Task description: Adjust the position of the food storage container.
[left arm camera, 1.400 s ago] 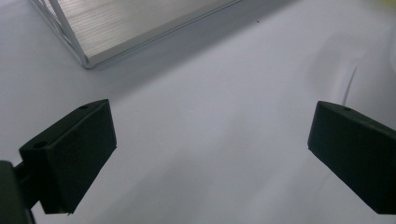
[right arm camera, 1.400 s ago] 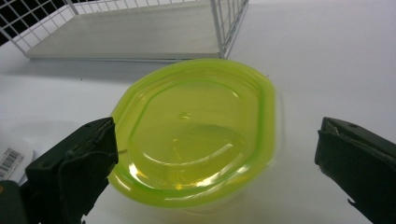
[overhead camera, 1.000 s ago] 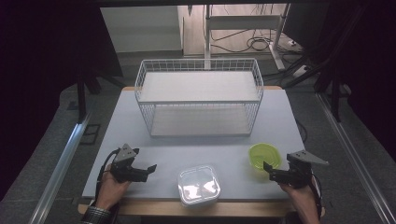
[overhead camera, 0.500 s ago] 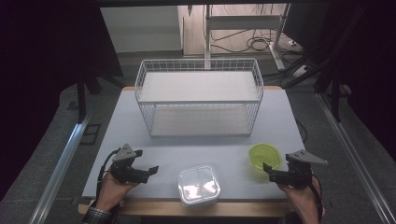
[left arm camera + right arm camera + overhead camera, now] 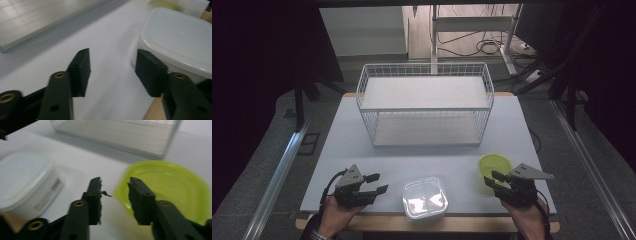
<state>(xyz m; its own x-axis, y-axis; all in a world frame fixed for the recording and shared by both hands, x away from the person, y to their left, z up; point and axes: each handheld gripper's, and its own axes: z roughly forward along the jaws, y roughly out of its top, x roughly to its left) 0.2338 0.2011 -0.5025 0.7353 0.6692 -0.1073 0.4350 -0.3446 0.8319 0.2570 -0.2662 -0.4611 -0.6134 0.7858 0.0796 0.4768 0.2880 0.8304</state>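
Note:
A clear square container with a white lid [image 5: 425,198] sits at the table's front edge, between my two grippers. My left gripper [image 5: 377,183] is just left of it, open and empty. In the left gripper view, the left gripper [image 5: 112,53] has its jaws wide apart and the container [image 5: 180,37] lies close on the right. A lime-green bowl [image 5: 493,163] stands front right. My right gripper [image 5: 490,179] is at its near rim, open. In the right gripper view, the right gripper [image 5: 115,181] has its jaws over the bowl's [image 5: 167,187] left rim, gripping nothing.
A white wire basket [image 5: 424,105] with a flat shelf on top stands across the back half of the white table [image 5: 362,150]. The wooden front edge [image 5: 377,222] runs under the container. Dark floor, rails and cables surround the table.
My left gripper has crept a little to the right, toward the container. The right gripper has barely shifted by the green bowl.

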